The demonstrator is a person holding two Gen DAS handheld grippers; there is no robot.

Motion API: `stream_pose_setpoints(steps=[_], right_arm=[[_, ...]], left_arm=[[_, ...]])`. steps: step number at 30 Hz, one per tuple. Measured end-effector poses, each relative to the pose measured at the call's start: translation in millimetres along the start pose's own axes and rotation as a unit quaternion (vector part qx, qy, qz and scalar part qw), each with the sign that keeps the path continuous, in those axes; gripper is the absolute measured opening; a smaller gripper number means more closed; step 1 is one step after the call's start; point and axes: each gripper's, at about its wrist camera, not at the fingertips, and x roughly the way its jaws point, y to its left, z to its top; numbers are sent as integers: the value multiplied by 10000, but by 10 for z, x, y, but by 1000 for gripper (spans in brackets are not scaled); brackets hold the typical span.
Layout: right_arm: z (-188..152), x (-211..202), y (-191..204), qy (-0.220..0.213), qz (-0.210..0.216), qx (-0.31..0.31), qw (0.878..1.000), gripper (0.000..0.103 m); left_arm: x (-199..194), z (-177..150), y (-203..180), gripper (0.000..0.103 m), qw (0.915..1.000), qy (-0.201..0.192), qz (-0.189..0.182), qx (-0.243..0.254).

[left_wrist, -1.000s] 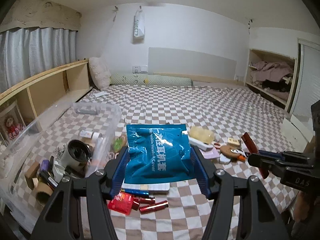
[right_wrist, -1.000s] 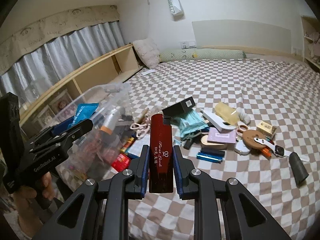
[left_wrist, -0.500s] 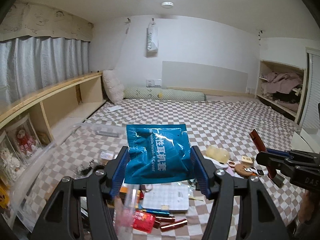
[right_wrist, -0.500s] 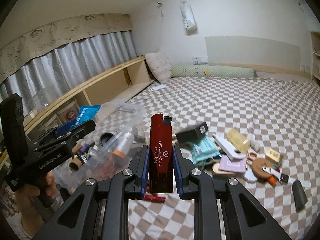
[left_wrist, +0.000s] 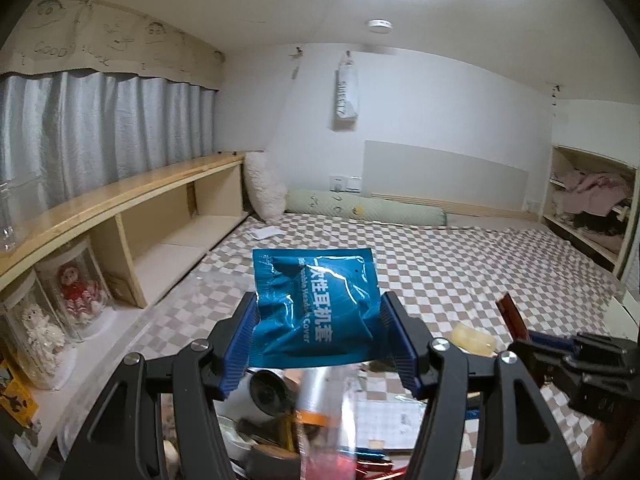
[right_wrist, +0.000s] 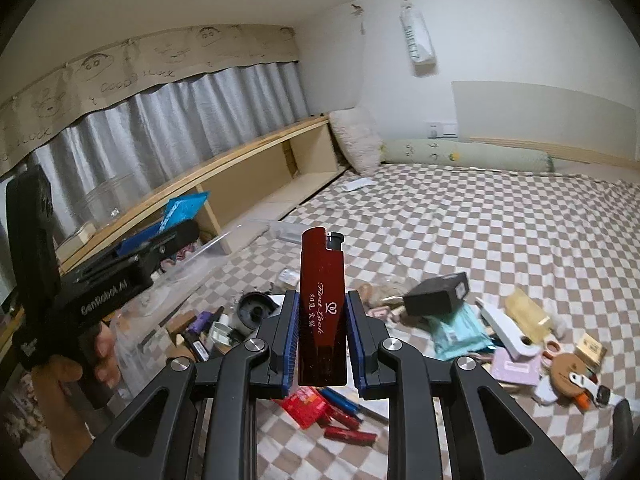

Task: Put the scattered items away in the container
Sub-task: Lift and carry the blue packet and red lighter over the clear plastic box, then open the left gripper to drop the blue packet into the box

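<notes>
My left gripper is shut on a blue foil packet and holds it in the air above the clear plastic container, which holds several items. The packet and left gripper also show in the right wrist view, over the container. My right gripper is shut on a dark red lighter, held upright above the checkered bed. The lighter shows at the right of the left wrist view.
Scattered items lie on the bed: a black box, a teal packet, a white device, a yellow bottle, a red packet and red tubes. A wooden shelf runs along the left.
Both grippers have risen and tilted upward, so more wall and ceiling show. The left gripper has carried the blue packet left, over the container. Both grips are unchanged.
</notes>
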Motion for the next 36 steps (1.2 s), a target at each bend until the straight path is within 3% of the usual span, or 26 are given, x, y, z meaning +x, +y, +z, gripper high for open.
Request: stream_pose_setpoints(steps=[7,16,28,36], right_arm=[[33,192,167,131,172,-95,9997,23],[48,352,355,240,287,-200,9991,23],[11,431,432,361,358,-233,9984,23],[-35,463,453,474,346,-289,9979,23]], left_arm=[[158,83,165,61,9999,114,55,-79],[509,147,480,61,9974,592,136,-395],[925,-37,795,61,9867,1346,335,-844],[1191,-189,883,61,9758,1892,257,-1061]])
